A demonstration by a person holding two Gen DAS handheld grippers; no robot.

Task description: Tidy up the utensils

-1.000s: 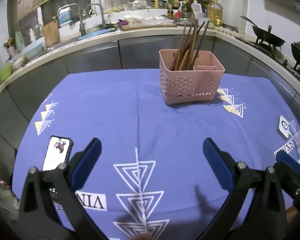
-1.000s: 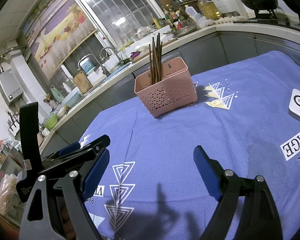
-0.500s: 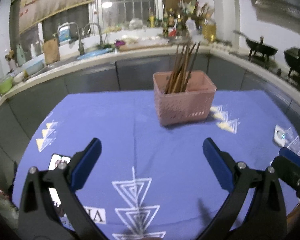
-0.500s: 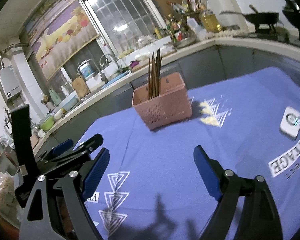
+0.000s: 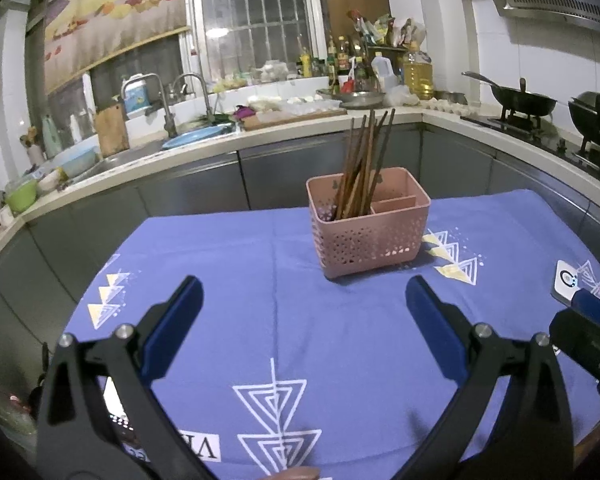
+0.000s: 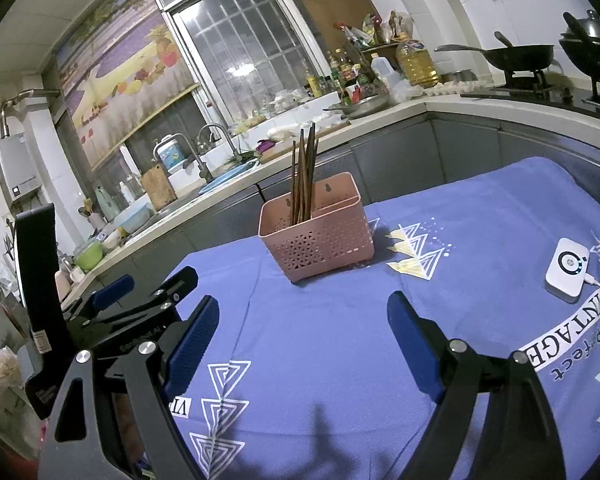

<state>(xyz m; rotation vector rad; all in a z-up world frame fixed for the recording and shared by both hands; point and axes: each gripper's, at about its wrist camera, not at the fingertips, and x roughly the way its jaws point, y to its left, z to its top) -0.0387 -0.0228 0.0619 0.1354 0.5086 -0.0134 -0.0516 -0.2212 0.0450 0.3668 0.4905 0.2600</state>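
A pink perforated utensil basket [image 5: 370,242] stands on the blue tablecloth [image 5: 300,320], also in the right wrist view [image 6: 320,240]. Several brown chopsticks [image 5: 362,168] stand upright in its left compartment, seen again in the right wrist view [image 6: 305,178]; its small right compartment looks empty. My left gripper [image 5: 304,320] is open and empty, well short of the basket. My right gripper [image 6: 302,340] is open and empty, also short of the basket. The left gripper shows at the left of the right wrist view [image 6: 140,300].
A white device with a cable [image 6: 566,270] lies on the cloth at the right, also in the left wrist view [image 5: 566,284]. A phone [image 5: 114,396] lies at the near left, partly behind a finger. Kitchen counters with sink and stove surround the table.
Both grippers have pulled back and tilted up, so the basket sits lower and farther in view. Both stay open and empty. The phone has slipped behind the left finger.
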